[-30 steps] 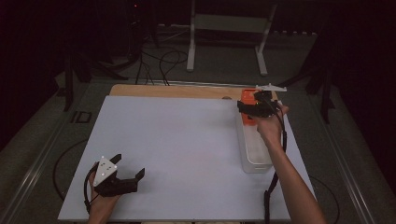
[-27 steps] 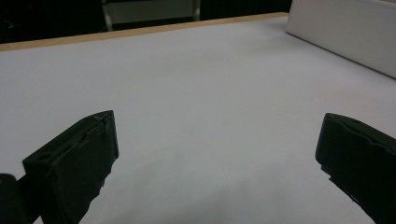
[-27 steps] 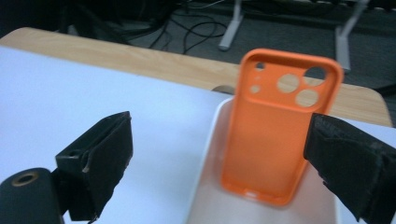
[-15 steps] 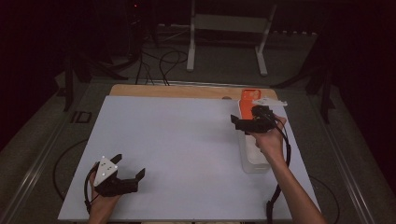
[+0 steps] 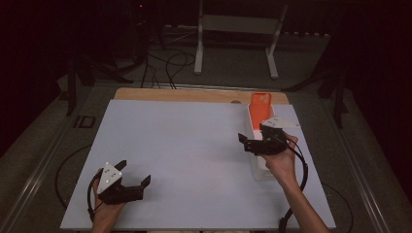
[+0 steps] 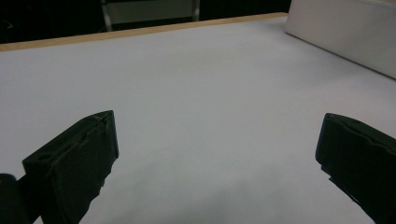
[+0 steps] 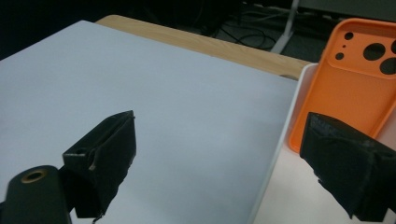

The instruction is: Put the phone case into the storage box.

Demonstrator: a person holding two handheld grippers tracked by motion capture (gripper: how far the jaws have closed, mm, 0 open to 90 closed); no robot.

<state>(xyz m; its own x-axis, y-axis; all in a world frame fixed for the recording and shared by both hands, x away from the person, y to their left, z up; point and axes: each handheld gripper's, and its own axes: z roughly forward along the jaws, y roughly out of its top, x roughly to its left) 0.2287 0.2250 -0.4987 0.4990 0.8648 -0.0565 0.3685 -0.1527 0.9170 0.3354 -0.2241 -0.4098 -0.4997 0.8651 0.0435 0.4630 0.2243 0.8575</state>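
Hovering right gripper (image 5: 253, 141), jaws spread and empty, beside orange plastic phone case (image 5: 260, 108) lying in white oblong tray (image 5: 260, 172), right of frame. Left gripper (image 5: 128, 183) idle, spread wide, lower left. Approach step, likely; next: straddle case edge, then close.

right gripper (image 5: 250, 141): pulled back along white tray (image 5: 259, 171), away from orange phone case (image 5: 260, 103); jaws wide apart, empty.

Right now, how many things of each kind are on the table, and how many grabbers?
Orange phone case: 1
White tray: 1
Grippers, the left gripper and the right gripper, both open: 2
Total: 4
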